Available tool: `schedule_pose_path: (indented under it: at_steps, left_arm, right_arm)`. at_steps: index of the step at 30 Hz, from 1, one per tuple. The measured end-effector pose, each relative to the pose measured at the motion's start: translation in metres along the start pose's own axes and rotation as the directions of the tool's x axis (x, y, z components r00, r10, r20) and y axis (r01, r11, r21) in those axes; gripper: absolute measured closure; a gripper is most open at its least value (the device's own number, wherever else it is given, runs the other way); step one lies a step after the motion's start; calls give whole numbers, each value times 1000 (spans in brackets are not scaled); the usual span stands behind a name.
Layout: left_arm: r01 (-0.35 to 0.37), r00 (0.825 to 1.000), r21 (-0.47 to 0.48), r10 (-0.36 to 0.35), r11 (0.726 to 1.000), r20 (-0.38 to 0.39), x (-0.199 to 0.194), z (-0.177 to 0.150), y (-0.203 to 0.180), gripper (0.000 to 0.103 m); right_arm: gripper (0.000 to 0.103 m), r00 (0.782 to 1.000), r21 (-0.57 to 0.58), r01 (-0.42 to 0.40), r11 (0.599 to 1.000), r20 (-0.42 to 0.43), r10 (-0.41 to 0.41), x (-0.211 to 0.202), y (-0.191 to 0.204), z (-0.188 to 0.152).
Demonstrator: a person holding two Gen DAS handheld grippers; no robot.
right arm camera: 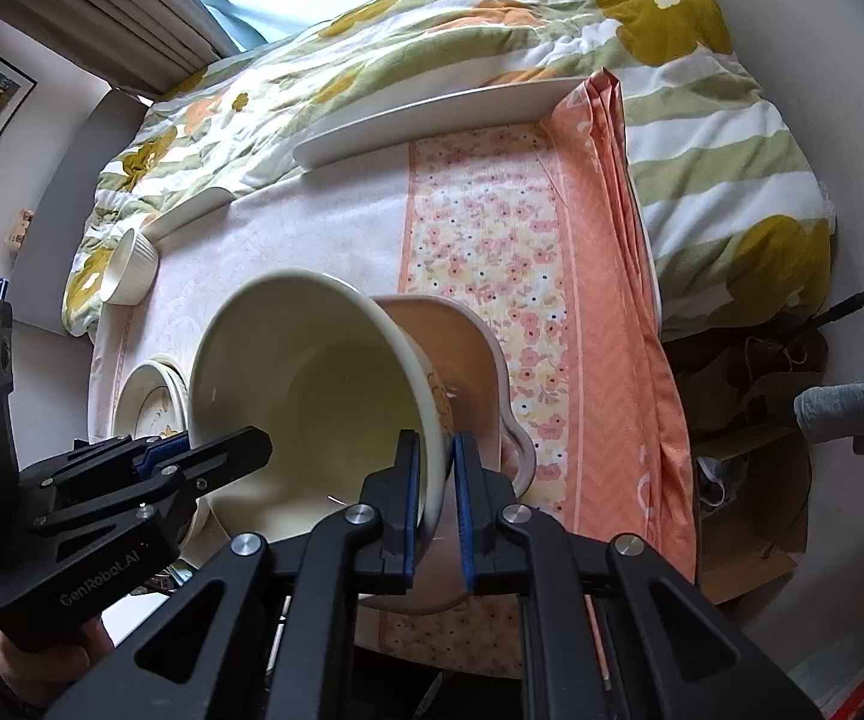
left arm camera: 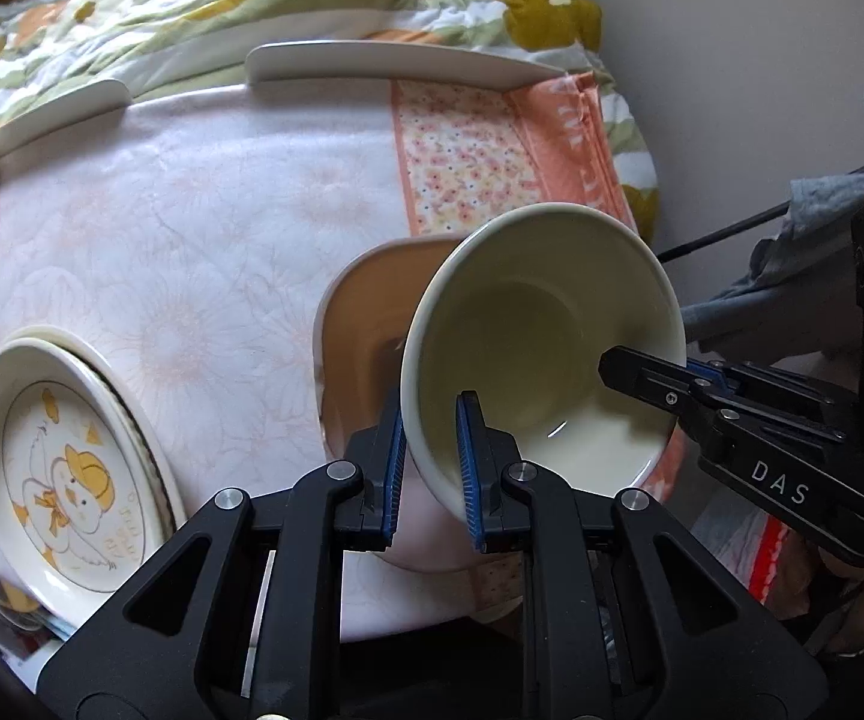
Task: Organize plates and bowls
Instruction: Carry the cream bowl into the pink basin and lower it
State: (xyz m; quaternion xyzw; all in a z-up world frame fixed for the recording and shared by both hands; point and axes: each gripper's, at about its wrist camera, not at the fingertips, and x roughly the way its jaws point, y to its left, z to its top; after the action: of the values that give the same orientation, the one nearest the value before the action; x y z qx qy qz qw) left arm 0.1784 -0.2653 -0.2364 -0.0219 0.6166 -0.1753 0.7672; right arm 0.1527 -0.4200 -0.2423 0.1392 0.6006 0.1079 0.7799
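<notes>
A cream bowl (left arm camera: 543, 336) is held tilted above an orange bowl with a spout (left arm camera: 366, 324) on the bed cover. My left gripper (left arm camera: 432, 462) is shut on the cream bowl's left rim. My right gripper (right arm camera: 435, 498) is shut on the same bowl's right rim (right arm camera: 426, 396); it shows in the left wrist view (left arm camera: 660, 381) at the right. The orange bowl (right arm camera: 468, 348) lies behind and under the cream bowl (right arm camera: 306, 372). A stack of plates with a duck picture (left arm camera: 66, 468) sits to the left.
A long white plate (left arm camera: 384, 63) and another white plate (left arm camera: 60, 114) lie at the far edge of the cover. A small ribbed white cup (right arm camera: 129, 267) stands at the far left. A flowered quilt (right arm camera: 492, 30) lies behind. The bed edge drops off at right.
</notes>
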Motion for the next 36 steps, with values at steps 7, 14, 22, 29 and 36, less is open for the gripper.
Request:
schedule_pose_path:
  at_steps: [7, 14, 22, 29, 36]
  left_arm:
    - [-64, 997, 57, 67, 996, -46, 21, 1, 4, 89]
    - [-120, 989, 128, 129, 985, -68, 30, 5, -2, 89]
    - [-151, 985, 159, 162, 976, -62, 33, 6, -3, 89]
    - [-149, 986, 160, 159, 976, -51, 30, 7, -3, 89]
    - [-147, 987, 169, 155, 975, -31, 24, 7, -8, 89]
  right_arm:
    - [93, 999, -24, 39, 999, -25, -40, 24, 3, -10]
    - [93, 996, -20, 67, 998, -54, -68, 33, 3, -14]
    - [93, 993, -21, 93, 995, -69, -95, 35, 4, -16]
    - [93, 994, -16, 97, 995, -56, -98, 30, 6, -14]
    - [93, 994, -12, 108, 994, -19, -108, 19, 4, -10]
